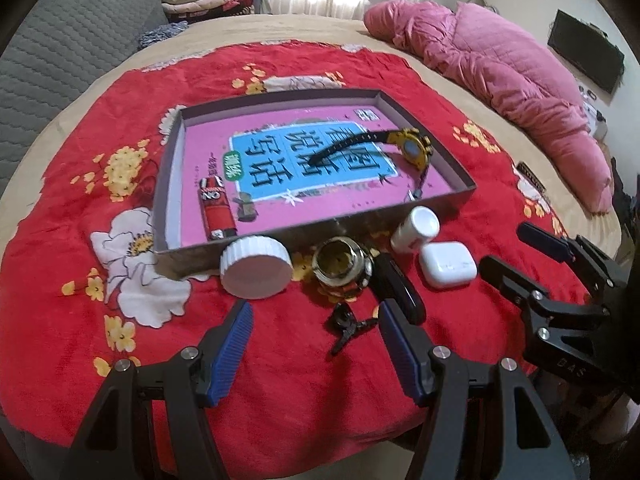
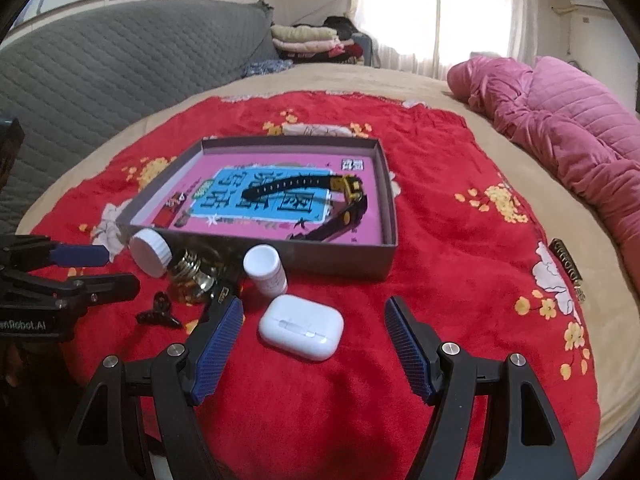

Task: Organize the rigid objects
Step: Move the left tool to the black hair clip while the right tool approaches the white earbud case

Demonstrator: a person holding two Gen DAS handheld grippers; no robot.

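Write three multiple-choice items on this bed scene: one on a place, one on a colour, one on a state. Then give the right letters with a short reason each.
1. Where does the yellow watch lie?
A. inside the grey box
B. on the pink quilt
C. between the left gripper's jaws

2. What colour is the earbud case?
A. black
B. white
C. red

3. How do the jaws of the right gripper stand?
A. shut on the earbud case
B. shut on nothing
C. open, nothing clamped

Answers:
1. A, the watch rests on the box's pink floor.
2. B, the case is plain white against the red blanket.
3. C, the blue pads stand well apart, the case beyond them untouched.
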